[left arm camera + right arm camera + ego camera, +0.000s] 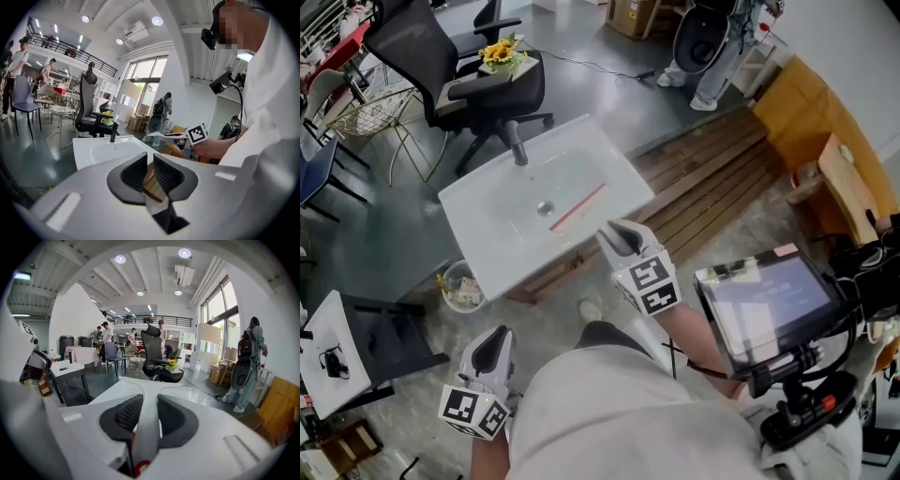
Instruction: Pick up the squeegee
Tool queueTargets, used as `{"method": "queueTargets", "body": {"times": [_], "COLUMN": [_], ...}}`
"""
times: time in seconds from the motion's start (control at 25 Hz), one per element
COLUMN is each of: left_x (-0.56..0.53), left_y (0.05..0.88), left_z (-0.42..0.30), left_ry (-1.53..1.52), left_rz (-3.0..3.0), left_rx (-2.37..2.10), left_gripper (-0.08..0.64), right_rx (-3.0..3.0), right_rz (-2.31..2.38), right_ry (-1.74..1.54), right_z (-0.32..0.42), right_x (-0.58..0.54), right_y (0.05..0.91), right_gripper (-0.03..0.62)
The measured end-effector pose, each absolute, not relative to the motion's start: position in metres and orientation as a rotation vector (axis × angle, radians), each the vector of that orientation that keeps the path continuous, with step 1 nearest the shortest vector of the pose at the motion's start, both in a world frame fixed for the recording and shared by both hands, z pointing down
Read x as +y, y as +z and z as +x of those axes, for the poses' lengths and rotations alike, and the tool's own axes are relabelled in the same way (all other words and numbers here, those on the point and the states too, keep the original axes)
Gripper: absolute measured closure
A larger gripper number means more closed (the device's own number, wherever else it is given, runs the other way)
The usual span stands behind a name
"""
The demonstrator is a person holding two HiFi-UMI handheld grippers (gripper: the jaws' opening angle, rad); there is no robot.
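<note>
A white sink [487, 267] is being carried on a wooden pallet [712, 183], which is lying on the grey floor. Behind the sink, a black office chair [441, 56] is being used as a stand for a bunch of yellow flowers [500, 52], and a wire chair [375, 111] is being kept just to its left. At the right edge of the head view, a dark screen [764, 300] is being held up on a black mount. A small white table [328, 361] is being shown at the lower left.

The squeegee [144, 397] is being gripped by the right gripper [615, 234]. Its white handle is being clamped between the two ribbed pads, and its red-edged blade [579, 207] is being held out over the sink's bowl. Whether the blade is touching the bowl cannot be told. A dark faucet [517, 142] is being shown at the sink's far rim, apart from the blade, and the drain [546, 208] is being seen just beside the blade's near end.

The left gripper [492, 342] is being held low beside the person's body, well apart from the sink. Its jaws are being kept narrowly apart with only the pallet showing through the gap.

A small bin [450, 281] holding scraps of rubbish is being seen just beside the sink's near left corner.
</note>
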State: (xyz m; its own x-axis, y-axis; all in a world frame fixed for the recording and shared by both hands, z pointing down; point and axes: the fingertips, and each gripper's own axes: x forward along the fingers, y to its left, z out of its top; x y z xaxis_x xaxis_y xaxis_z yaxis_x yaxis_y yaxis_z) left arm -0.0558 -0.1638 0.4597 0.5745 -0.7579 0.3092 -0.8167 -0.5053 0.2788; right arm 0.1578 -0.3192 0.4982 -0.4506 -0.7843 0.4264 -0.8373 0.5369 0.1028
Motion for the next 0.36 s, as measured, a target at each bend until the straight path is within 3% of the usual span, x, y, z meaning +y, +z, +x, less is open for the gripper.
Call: {"method": "queueTargets", "body": {"times": [0.36], "left_x": [-0.233], "left_y": [0.460], "left_z": [-0.038], "left_ry": [0.225], "left_rz": [2.382], "left_rx": [-1.315], "left_gripper": [0.514], "right_rx": [-2.347], "right_rz": [1.333], "right_ry": [0.164], "right_z": [0.186], "right_x": [-0.410], "right_y": [0.510], "right_gripper": [0.491]}}
